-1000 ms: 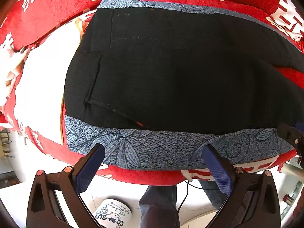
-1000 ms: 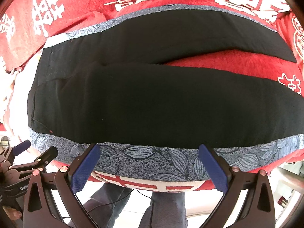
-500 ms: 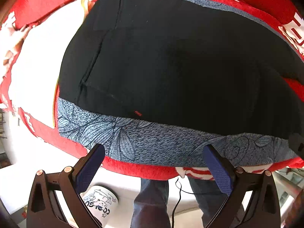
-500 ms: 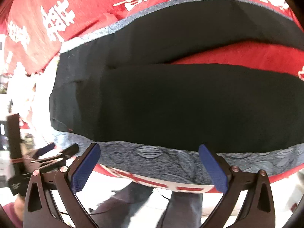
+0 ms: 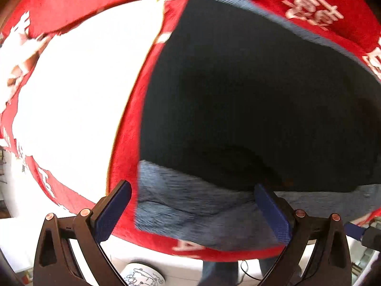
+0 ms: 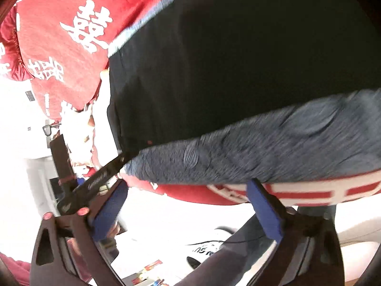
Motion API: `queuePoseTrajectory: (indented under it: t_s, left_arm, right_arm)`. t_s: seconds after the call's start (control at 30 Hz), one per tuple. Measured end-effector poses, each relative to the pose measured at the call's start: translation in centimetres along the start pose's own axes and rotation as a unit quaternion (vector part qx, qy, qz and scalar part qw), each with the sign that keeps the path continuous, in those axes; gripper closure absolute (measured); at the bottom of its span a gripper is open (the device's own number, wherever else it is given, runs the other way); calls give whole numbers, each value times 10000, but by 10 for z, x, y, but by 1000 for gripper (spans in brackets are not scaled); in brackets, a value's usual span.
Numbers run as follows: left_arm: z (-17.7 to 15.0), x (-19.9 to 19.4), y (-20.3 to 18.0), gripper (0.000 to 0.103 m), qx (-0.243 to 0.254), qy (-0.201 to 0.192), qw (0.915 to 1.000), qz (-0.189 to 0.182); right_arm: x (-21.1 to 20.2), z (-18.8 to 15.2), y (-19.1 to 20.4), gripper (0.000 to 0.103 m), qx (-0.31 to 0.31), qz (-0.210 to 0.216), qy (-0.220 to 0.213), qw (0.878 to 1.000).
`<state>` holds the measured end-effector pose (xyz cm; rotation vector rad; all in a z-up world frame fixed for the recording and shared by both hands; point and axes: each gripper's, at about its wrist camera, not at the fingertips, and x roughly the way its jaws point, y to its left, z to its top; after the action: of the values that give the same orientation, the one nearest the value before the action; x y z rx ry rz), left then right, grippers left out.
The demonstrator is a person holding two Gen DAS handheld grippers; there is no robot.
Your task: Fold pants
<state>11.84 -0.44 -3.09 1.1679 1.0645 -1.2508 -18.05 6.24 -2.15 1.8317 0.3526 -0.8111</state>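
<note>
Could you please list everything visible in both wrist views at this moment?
pants: one, black with a blue-grey patterned side band, spread flat on the red cover.
red cover: one, red with white characters, beneath the pants.
white patch: one, white, on the cover beside the pants' end; too overexposed to identify.
mug: one, white with a cartoon print, on the floor.
person's legs: dark trousers, standing at the near edge.
left gripper: black with blue pads, open over the band's corner.
right gripper: black with blue pads, jaws closing, nothing between them.
</note>
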Motion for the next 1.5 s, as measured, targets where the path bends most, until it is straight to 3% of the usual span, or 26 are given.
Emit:
queuePoseTrajectory:
  t_s: [0.1,0.23,0.4,0.53,0.73,0.77,0.8,0.87,0.93,1.03,1.1,1.2,1.37,1.43,1.5]
  left_arm:
    - [-4,11,27,0,-412,-67,9967,-695]
    - [-5,11,28,0,-130,-245,9977,-624]
    - [-5,1,27,0,-36,9,9970,-772]
    - [-16,-15,50,0,-469,120,9918,-1180]
    - [-42,-12,74,0,-1150,524,9770,-1716]
    - [-47,-10,74,0,-1203,575,9755,-1750]
    - [-50,-8,73,0,-1243,610,9742,-1779]
    - [-55,-6,73,0,-1298,691,9726,-1800]
    - [-60,-12,65,0,-1330,649,9713,-1863]
    - [-47,-8,50,0,-1237,573,9723,-1896]
    - [-41,-3,40,0,-1070,541,9756,-1837]
    - [-42,2,33,0,-911,478,9791,-1754]
    - [-52,7,32,0,-971,632,9758,-1856]
    - [-54,6,35,0,-1083,713,9694,-2084]
    - [-53,3,40,0,-1380,781,9555,-2487]
  right_arm:
    - [19,-7,-6,30,88,166,160,9997]
    - [34,-12,-17,30,67,392,188,9990]
    - [48,-16,-25,30,117,994,177,9948]
    - [63,-15,-17,30,173,1446,143,9892]
    - [100,-20,-10,30,628,1967,263,9781]
    - [104,-20,-10,36,805,2067,262,9747]
    - [108,-20,-11,49,986,2099,279,9723]
    - [109,-20,-13,58,1206,2040,310,9710]
    - [105,-23,-11,58,1229,2067,301,9702]
    - [93,-30,-4,58,819,1648,252,9826]
    - [87,-30,-7,57,815,1549,135,9845]
    - [82,-23,-13,57,921,1573,-102,9832]
    - [81,-12,-3,57,567,1612,-187,9851]
    - [81,-8,-1,57,728,1761,-228,9814]
    - [73,-2,3,69,930,2106,-471,9720]
